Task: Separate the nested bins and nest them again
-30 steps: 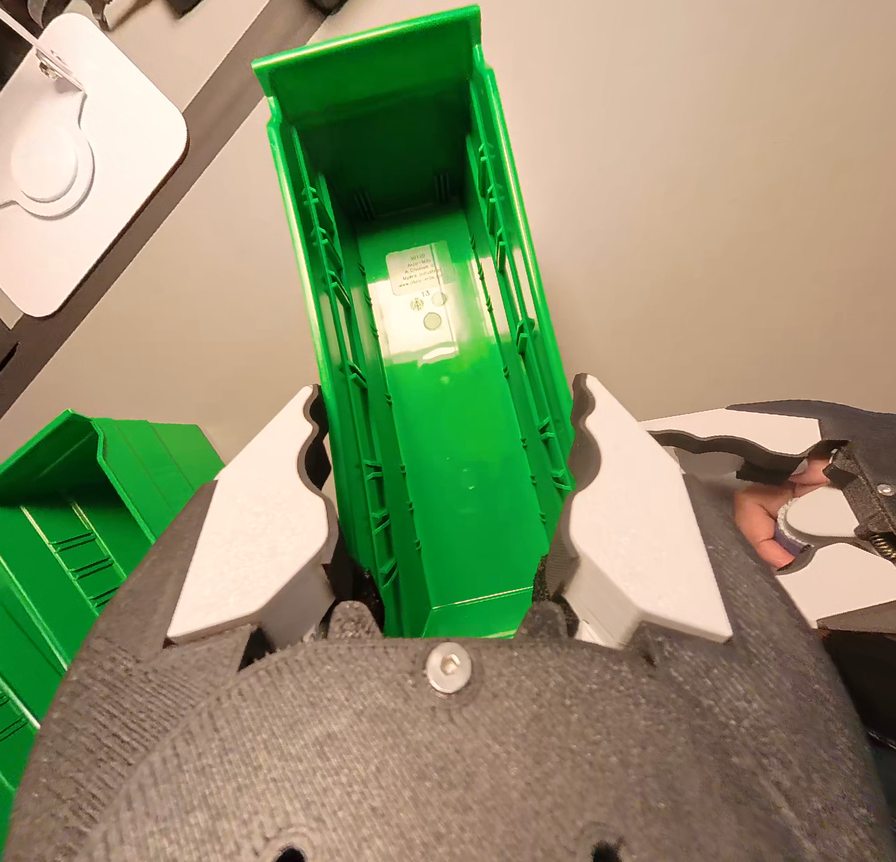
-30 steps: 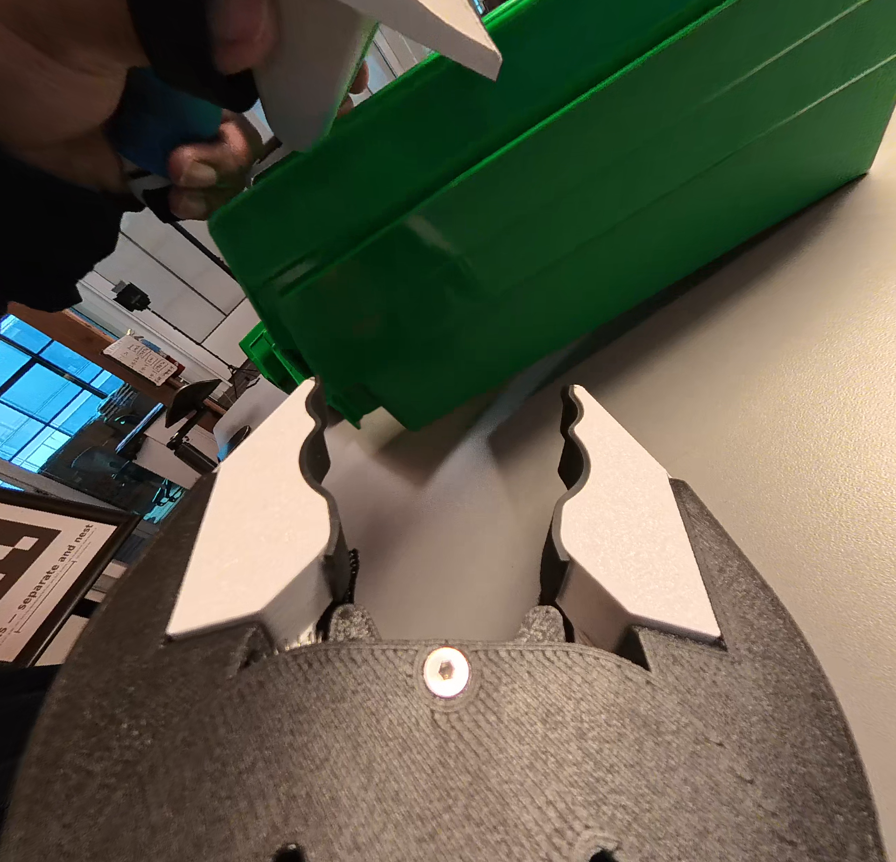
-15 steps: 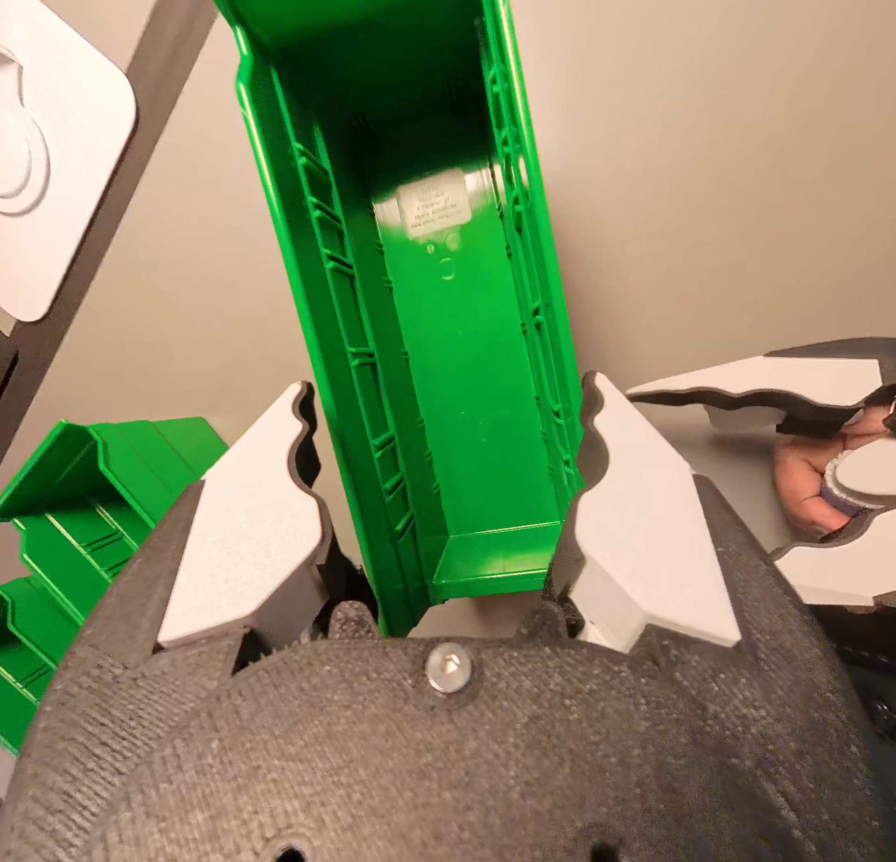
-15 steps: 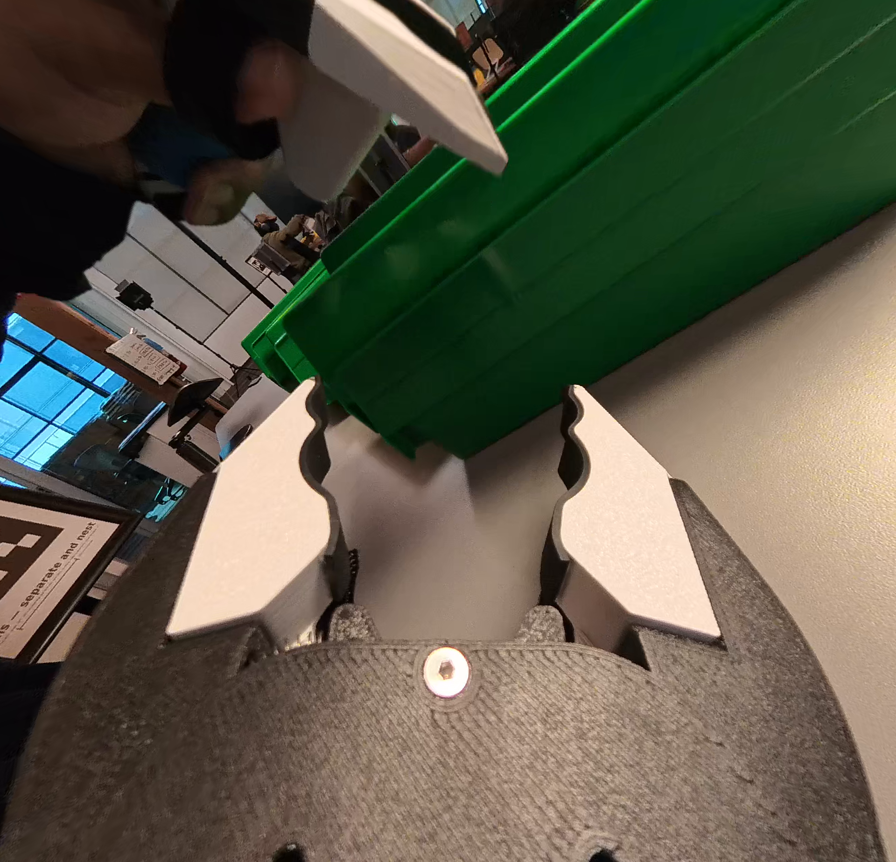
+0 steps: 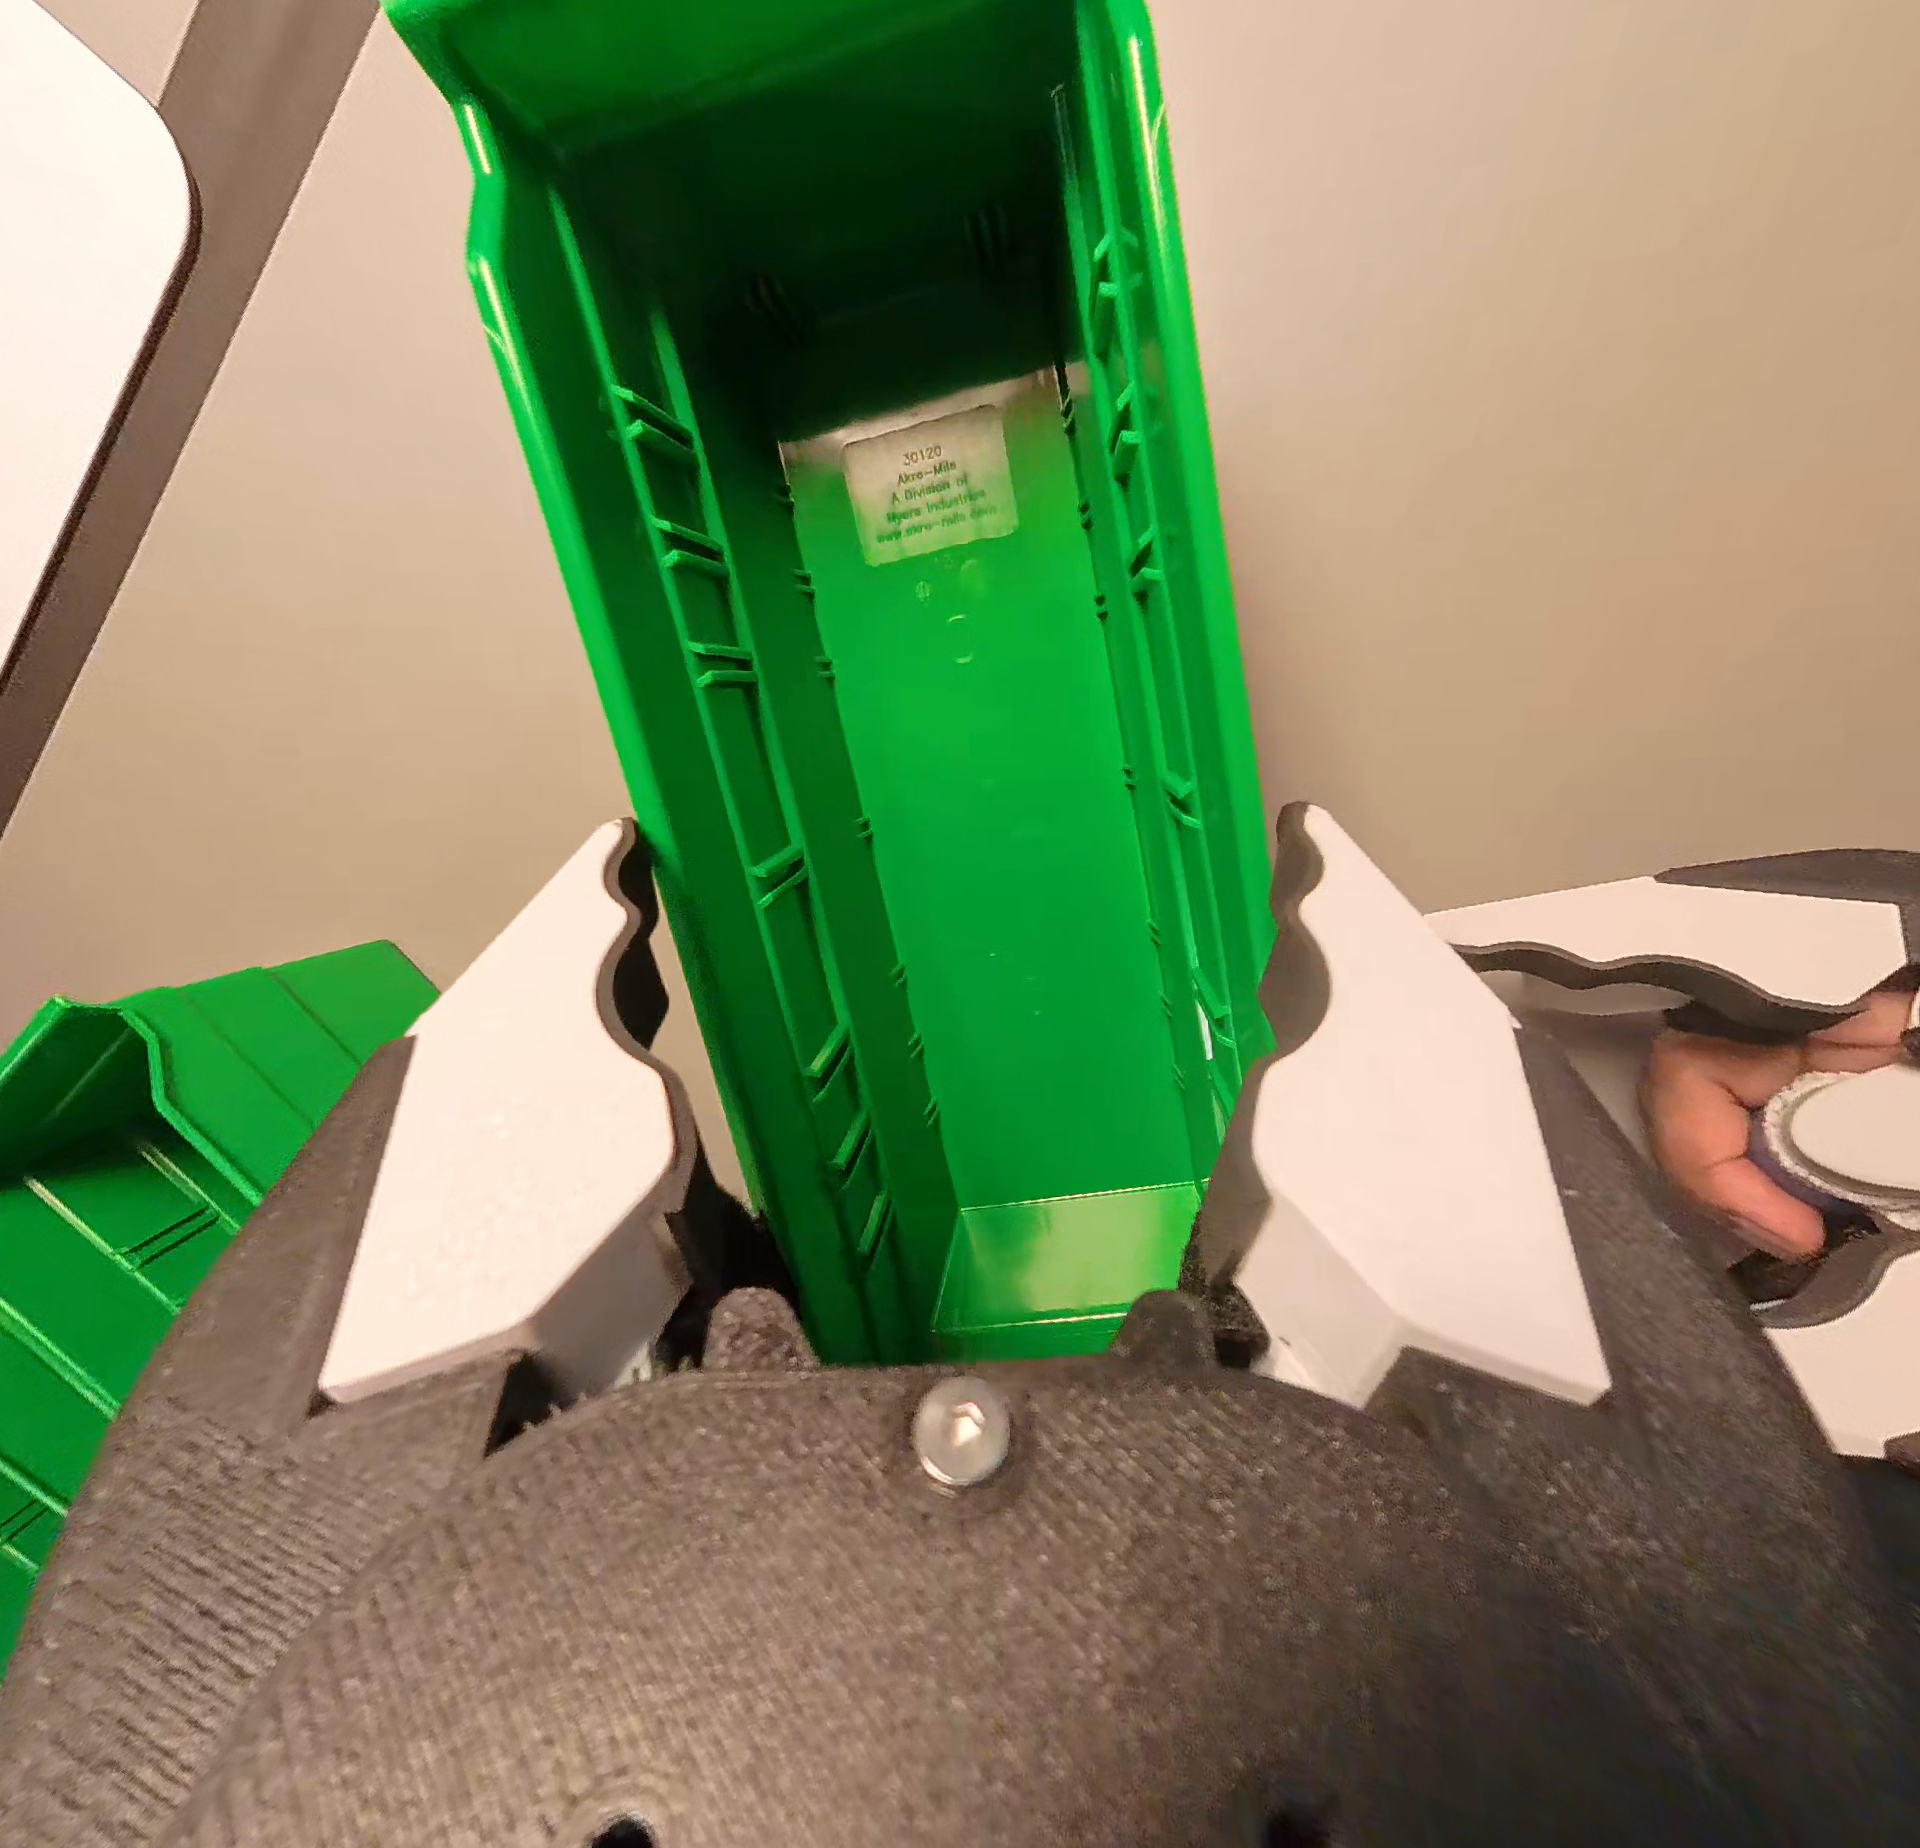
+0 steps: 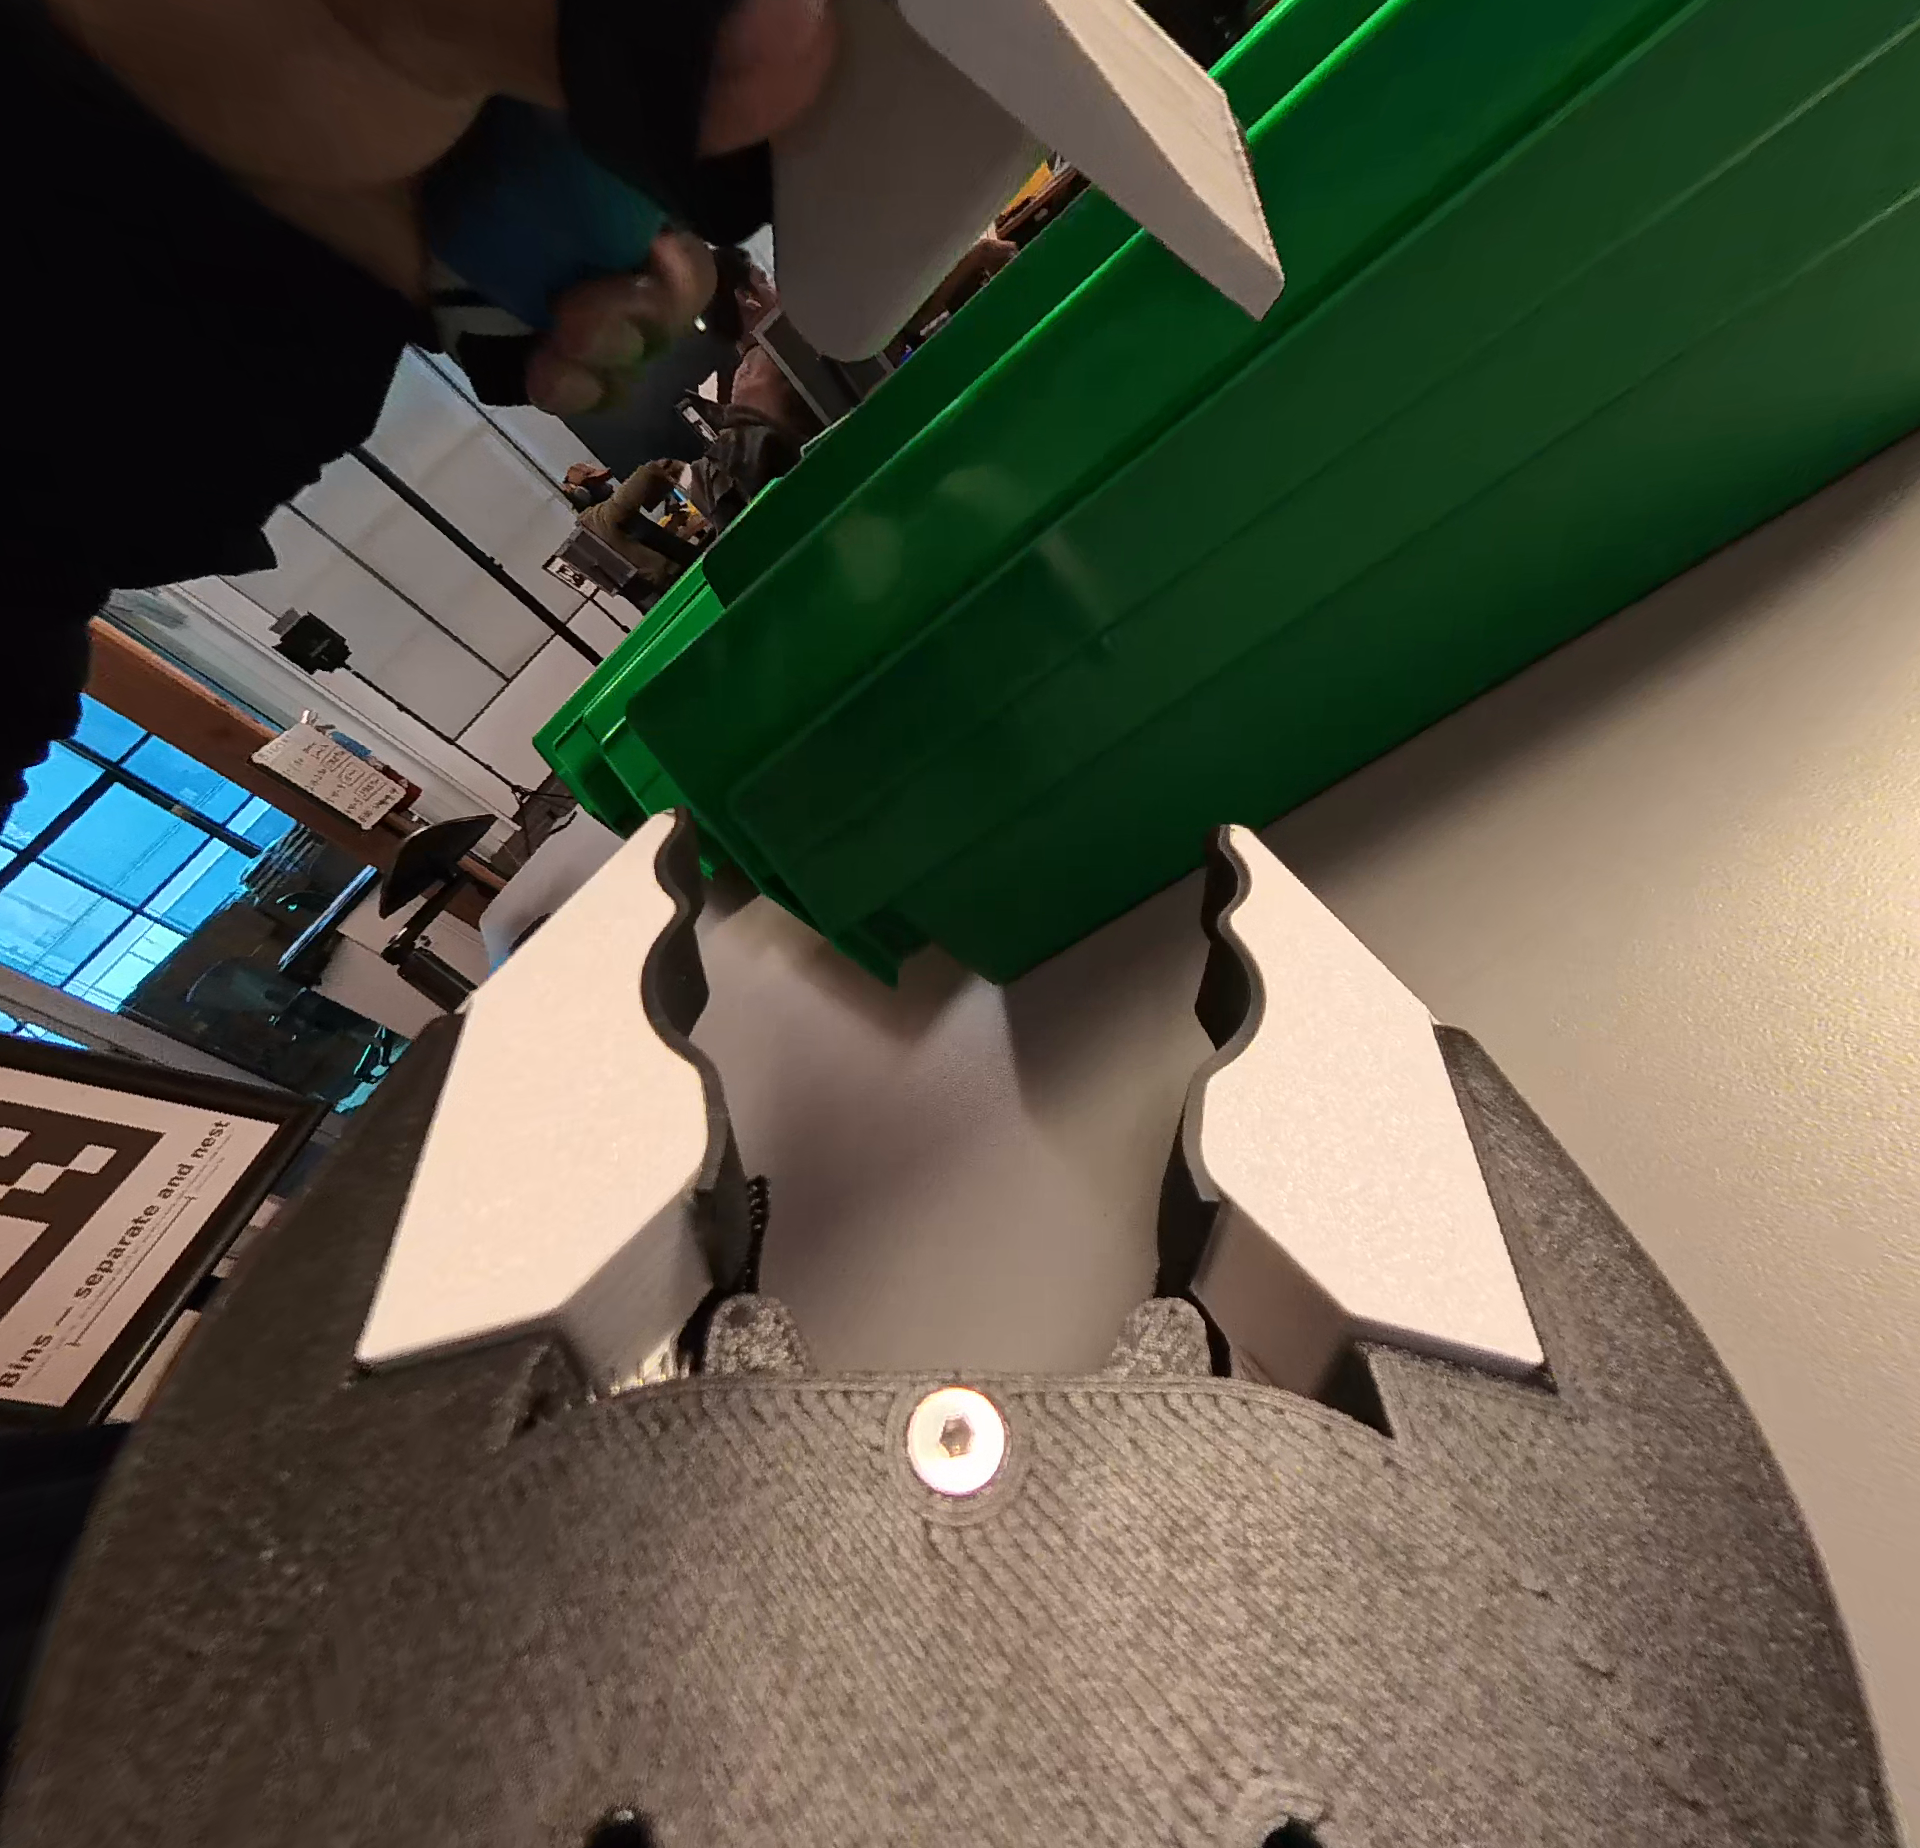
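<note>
A long green bin (image 5: 987, 863) lies on the table (image 5: 1558, 448), open side up, and reaches away between the fingers of my left gripper (image 5: 956, 842). The jaws stand wide and do not press on its walls. The right wrist view shows the same bin (image 6: 1247, 603) from the side, flat on the table (image 6: 1610, 967), with a second rim nested at its near end. One left finger (image 6: 1091, 115) hangs over it. My right gripper (image 6: 951, 842) is open and empty just before the bin's near corner. Another green bin (image 5: 156, 1175) lies to the left.
A white pad (image 5: 73, 344) lies at the far left on a dark strip. A framed sign with a black marker (image 6: 114, 1227) stands to my right gripper's left. A hand (image 5: 1714, 1154) holds the right gripper at the left view's right edge.
My left gripper's jaws have widened and let go of the bin's walls. The bin's near end has come down from a tilt onto the table. The right gripper has stayed open in place.
</note>
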Motion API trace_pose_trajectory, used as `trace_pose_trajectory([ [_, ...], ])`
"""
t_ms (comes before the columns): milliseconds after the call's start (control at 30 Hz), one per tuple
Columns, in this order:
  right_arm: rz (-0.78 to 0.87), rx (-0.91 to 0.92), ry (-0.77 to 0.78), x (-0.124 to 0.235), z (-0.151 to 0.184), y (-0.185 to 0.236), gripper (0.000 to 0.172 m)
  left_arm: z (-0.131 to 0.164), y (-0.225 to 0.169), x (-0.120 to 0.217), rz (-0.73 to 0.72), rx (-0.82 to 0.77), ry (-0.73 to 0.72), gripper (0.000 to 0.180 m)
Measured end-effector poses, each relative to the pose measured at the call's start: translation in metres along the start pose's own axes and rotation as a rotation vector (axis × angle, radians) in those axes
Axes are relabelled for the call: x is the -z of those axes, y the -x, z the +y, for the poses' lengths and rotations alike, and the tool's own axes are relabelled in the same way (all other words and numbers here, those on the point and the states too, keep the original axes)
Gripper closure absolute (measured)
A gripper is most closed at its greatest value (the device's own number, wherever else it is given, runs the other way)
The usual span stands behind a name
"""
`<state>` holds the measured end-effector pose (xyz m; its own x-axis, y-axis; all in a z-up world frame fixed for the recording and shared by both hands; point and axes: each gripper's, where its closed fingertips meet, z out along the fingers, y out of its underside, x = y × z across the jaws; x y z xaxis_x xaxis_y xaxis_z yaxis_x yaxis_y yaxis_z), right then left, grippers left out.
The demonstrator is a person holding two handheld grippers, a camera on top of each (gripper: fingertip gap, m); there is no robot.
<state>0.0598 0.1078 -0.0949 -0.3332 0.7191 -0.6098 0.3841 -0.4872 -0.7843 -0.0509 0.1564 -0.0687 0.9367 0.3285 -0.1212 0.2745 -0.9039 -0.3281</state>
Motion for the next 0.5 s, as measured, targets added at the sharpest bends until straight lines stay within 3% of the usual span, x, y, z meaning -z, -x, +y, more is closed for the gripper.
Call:
trace_pose_trajectory([
  [267, 0.002, 0.001, -0.001, 0.0, 0.0, 0.0, 0.074, -0.001, 0.002, 0.004, -0.015, -0.032, -0.024, 0.083],
  [500, 0.003, 0.0, -0.001, 0.0, 0.0, 0.0, 0.074, -0.002, 0.001, 0.011, -0.009, -0.03, -0.042, 0.087],
])
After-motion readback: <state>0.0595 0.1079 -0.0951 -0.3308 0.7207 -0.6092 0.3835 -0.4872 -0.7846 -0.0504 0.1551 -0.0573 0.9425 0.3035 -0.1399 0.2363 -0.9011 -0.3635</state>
